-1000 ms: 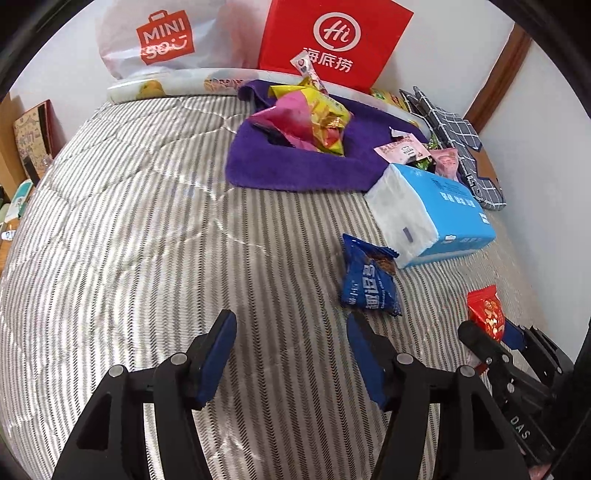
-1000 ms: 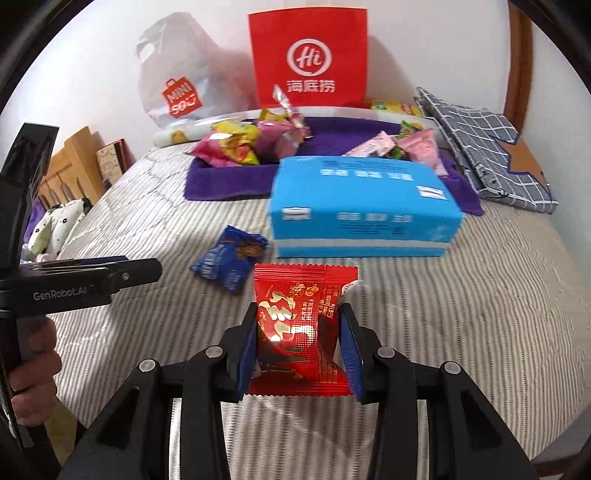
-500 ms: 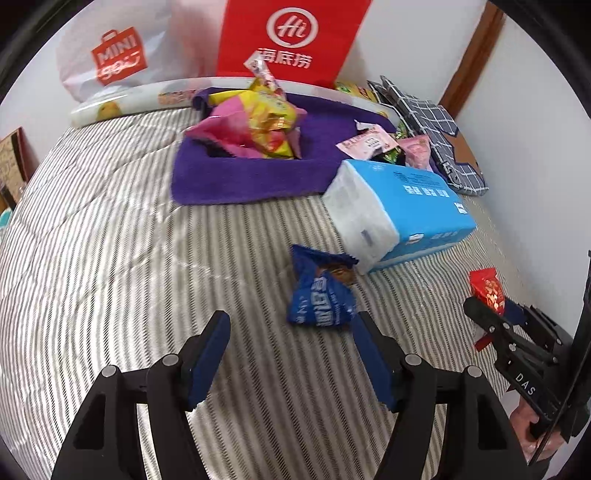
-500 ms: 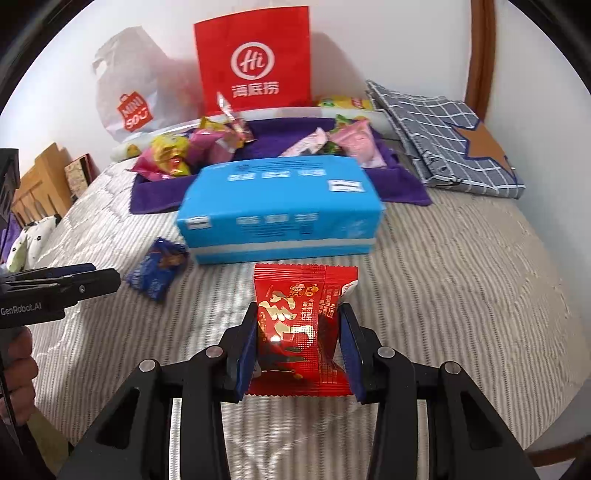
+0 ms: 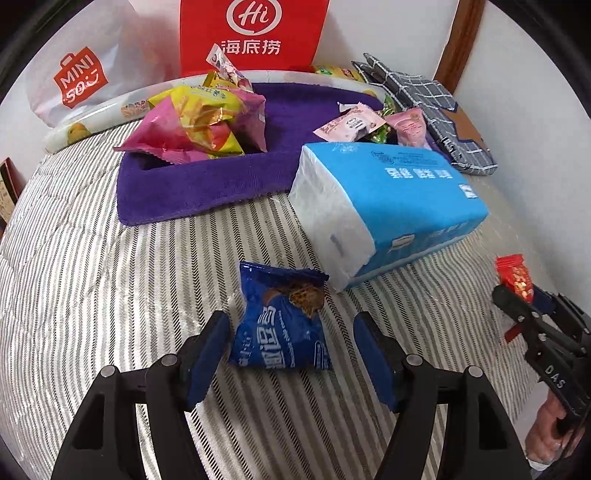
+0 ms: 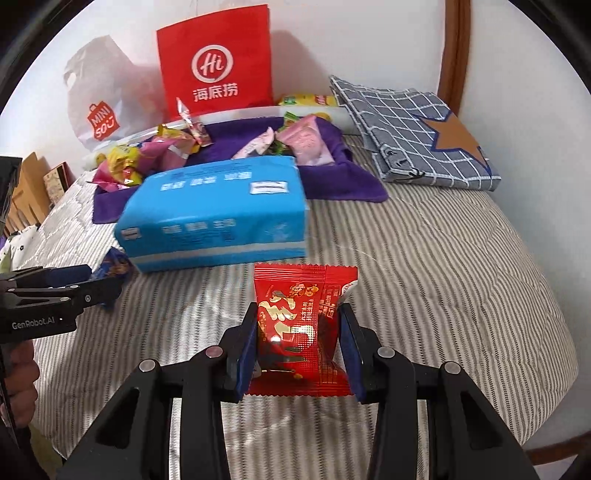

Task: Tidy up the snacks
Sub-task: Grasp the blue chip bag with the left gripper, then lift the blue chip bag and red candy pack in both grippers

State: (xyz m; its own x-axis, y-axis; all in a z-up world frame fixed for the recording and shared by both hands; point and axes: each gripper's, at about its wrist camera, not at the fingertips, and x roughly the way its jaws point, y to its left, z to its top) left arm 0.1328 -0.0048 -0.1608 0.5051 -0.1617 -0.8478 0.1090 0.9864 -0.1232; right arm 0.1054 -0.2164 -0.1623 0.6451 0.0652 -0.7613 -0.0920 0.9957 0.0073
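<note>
A blue snack packet [image 5: 282, 325] lies flat on the striped bed cover, right between the fingers of my left gripper [image 5: 291, 354], which stands open with gaps on both sides of the packet. My right gripper [image 6: 297, 345] is shut on a red snack packet [image 6: 301, 325], held upright above the cover; it also shows at the right edge of the left wrist view, red snack packet [image 5: 515, 278]. Farther back a purple towel [image 5: 207, 184] carries a pile of pink and yellow snack bags [image 5: 199, 122] and some pink packets [image 5: 373, 123].
A blue and white tissue pack [image 5: 384, 206] lies just beyond the blue packet. A red paper bag [image 5: 251, 33] and a white shopping bag [image 5: 79, 79] lean on the wall. A folded checked cloth [image 6: 413, 129] lies at the back right. A person's hand [image 6: 18, 376] grips the left tool.
The left gripper moved rightward and forward until the blue packet came between its fingers. The right gripper carried the red packet to the right, past the tissue pack.
</note>
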